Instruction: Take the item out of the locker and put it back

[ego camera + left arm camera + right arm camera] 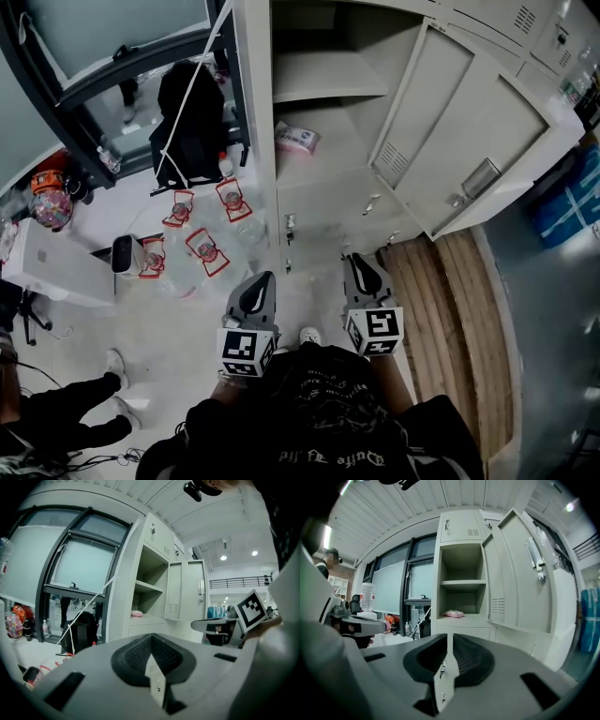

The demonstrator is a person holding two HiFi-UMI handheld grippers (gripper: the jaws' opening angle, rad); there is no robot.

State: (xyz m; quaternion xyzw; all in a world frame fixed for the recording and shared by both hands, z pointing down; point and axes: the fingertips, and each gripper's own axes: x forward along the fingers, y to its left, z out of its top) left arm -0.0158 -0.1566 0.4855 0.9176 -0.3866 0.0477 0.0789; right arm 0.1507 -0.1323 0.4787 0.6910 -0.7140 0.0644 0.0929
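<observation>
Left tool [262,278] and right tool [357,260] point forward side by side, jaws together

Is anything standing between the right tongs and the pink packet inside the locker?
Nothing visible does. The pink packet lies on the floor of the open compartment. The locker door is swung aside to the right, so the straight way from the right tongs to the packet looks open.
</observation>
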